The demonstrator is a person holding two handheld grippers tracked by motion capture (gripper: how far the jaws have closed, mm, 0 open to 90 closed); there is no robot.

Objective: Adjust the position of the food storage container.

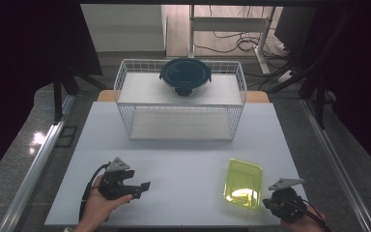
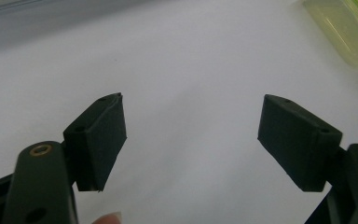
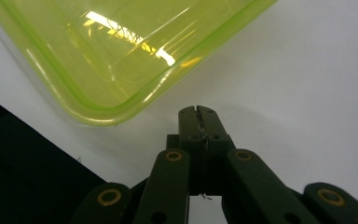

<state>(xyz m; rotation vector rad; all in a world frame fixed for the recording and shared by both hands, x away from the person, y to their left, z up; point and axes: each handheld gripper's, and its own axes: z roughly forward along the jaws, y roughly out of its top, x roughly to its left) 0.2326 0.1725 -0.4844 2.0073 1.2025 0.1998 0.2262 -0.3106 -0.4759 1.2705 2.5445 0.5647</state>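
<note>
My right claw [image 3: 199, 112] is pinched tight with nothing in it, its jaws pressed together. It sits just beside a corner of the yellow-green box [image 3: 121, 51], near but not touching. The box lies flat on the white table [image 1: 183, 164], close to my right hand. My left claw [image 2: 191, 135] is wide open over bare table, far from the box. At the back stands a wire basket [image 1: 125, 87] with a dark bowl [image 1: 185, 76] on top

text: none readable | labels: none | brands: none | numbers: none | signs: none
</note>
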